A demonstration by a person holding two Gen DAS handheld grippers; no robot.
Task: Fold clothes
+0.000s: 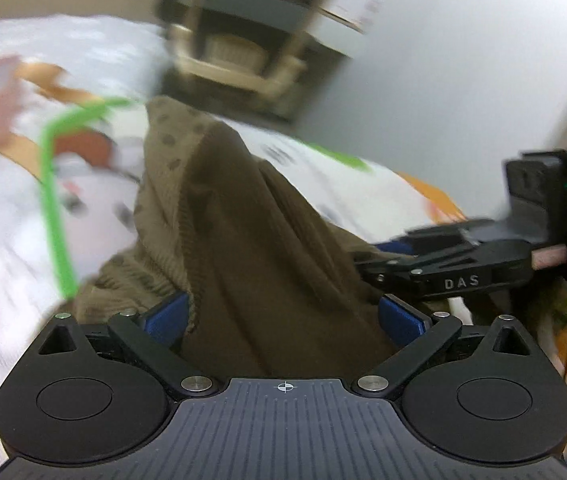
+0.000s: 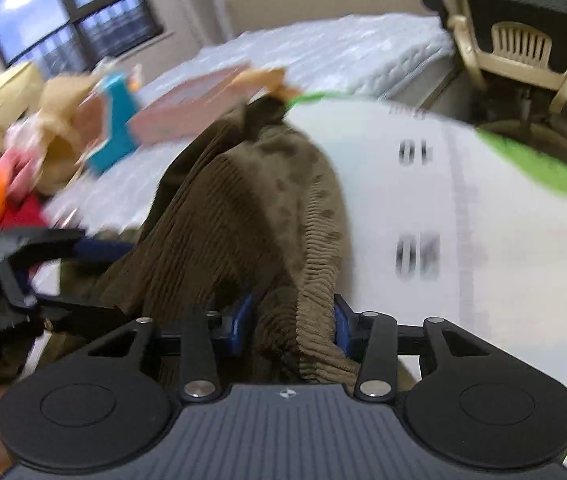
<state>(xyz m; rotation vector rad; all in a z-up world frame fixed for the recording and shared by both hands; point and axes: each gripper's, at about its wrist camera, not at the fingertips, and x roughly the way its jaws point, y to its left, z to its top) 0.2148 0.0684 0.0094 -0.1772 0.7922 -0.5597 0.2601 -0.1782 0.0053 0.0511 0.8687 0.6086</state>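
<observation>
- Left gripper (image 1: 283,316), black with blue pads (image 1: 165,317), has its fingers spread fairly wide, with a thick fold of an olive-brown ribbed knit garment (image 1: 239,240) filling the gap between them; the cloth touches both pads, so it looks gripped, though the pinch itself is hidden under the fabric.
- Right gripper (image 2: 291,320) clamps a narrower bunch of the same garment (image 2: 251,208) between its blue pads (image 2: 239,322), the ribbed hem hanging over the near pad.
- From each claw the garment rises forward in a peaked drape, its dotted knit panel facing the left side in the left wrist view and the right side in the right wrist view.
- Right gripper shows in the left wrist view (image 1: 375,249), just to the right of the left claw and level with it, its fingers reaching into the cloth.
- Beyond the garment lies a white quilted bed surface (image 2: 343,52) with a white printed sheet bearing green stripes (image 2: 483,240).
- Ahead-left of the right claw sit a pink box (image 2: 187,108), a teal item (image 2: 117,128) and a tan plush heap (image 2: 59,120).
- Farther ahead-right stands a beige plastic chair (image 2: 523,44); a dark-framed window (image 2: 59,12) is far left.
</observation>
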